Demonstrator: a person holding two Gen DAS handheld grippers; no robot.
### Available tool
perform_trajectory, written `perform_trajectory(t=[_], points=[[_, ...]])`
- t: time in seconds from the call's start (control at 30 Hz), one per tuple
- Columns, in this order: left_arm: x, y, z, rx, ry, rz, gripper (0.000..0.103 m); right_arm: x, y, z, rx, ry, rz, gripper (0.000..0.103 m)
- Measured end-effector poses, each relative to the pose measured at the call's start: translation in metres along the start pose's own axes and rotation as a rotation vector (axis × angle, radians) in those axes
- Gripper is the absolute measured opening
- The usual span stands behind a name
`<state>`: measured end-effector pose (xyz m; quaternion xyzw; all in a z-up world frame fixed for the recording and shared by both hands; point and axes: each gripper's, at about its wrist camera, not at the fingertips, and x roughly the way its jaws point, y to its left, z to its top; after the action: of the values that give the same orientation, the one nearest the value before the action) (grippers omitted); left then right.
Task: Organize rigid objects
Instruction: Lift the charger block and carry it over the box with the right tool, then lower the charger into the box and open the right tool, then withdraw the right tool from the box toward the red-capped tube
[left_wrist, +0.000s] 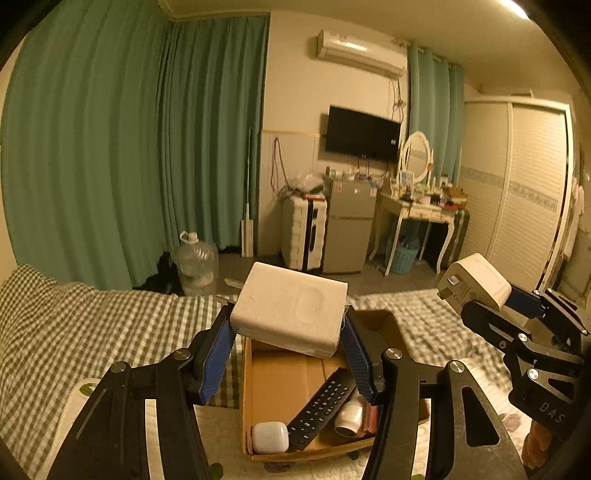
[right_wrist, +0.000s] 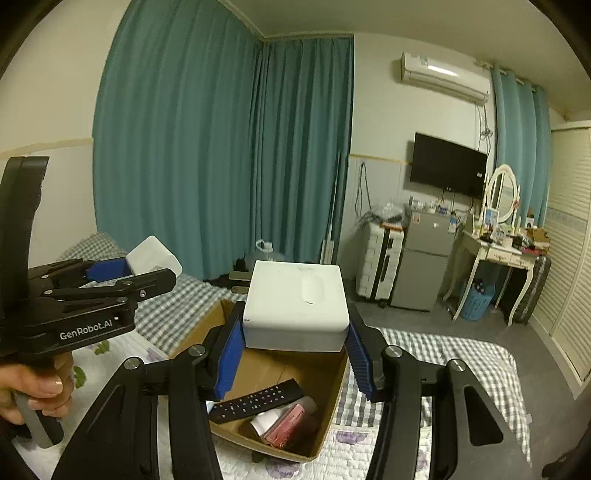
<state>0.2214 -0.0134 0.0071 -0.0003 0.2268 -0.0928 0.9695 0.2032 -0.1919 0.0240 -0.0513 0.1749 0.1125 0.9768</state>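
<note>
My left gripper (left_wrist: 288, 332) is shut on a white power adapter (left_wrist: 291, 314) and holds it above an open cardboard box (left_wrist: 246, 387) on the bed. My right gripper (right_wrist: 295, 332) is shut on a second white charger block (right_wrist: 297, 310) above the same box (right_wrist: 332, 398). In the left wrist view the right gripper (left_wrist: 484, 295) shows at right with its charger (left_wrist: 476, 280), prongs pointing left. In the right wrist view the left gripper (right_wrist: 147, 269) shows at left with its adapter (right_wrist: 153, 258). The box holds a black remote (left_wrist: 321, 406), a white earbud case (left_wrist: 269, 437), a white tube (left_wrist: 349, 417) and a pink item (right_wrist: 288, 424).
The box sits on a bed with a checked cover (left_wrist: 92, 325) and a floral quilt (right_wrist: 351, 450). Beyond the bed are green curtains (left_wrist: 110, 147), a water jug (left_wrist: 194, 264), a suitcase (left_wrist: 303, 236), a small fridge (left_wrist: 347, 229), a dressing table (left_wrist: 417, 210) and a wardrobe (left_wrist: 517, 184).
</note>
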Motion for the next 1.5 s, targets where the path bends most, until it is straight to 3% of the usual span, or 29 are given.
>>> perform_trajectory(t=[0.57,0.67,0.9,1.07,1.2,1.37,1.5], points=[[0.124,-0.007,-0.048,0.025,0.255,0.004,0.058,0.138,-0.019,-0.072,-0.021,0.268,0.035,0.050],[0.141,-0.010,-0.058,0.039,0.330,-0.001,0.058,0.150,-0.015,-0.089,-0.037,0.318,0.036,0.050],[0.151,-0.030,-0.056,0.106,0.391,-0.017,0.058,0.159,-0.011,-0.103,-0.090,0.352,0.041,0.050],[0.154,-0.030,-0.053,0.093,0.397,-0.011,0.060,0.159,-0.011,-0.104,-0.091,0.364,0.043,0.050],[0.145,-0.022,-0.046,0.046,0.367,-0.037,0.060,0.146,-0.013,-0.096,-0.088,0.323,0.007,0.071],[0.122,-0.017,-0.031,0.039,0.310,-0.028,0.060,0.122,-0.019,-0.080,-0.063,0.280,-0.002,0.072],[0.096,-0.013,-0.011,0.027,0.247,0.024,0.061,0.096,-0.020,-0.061,-0.050,0.235,-0.025,0.072]])
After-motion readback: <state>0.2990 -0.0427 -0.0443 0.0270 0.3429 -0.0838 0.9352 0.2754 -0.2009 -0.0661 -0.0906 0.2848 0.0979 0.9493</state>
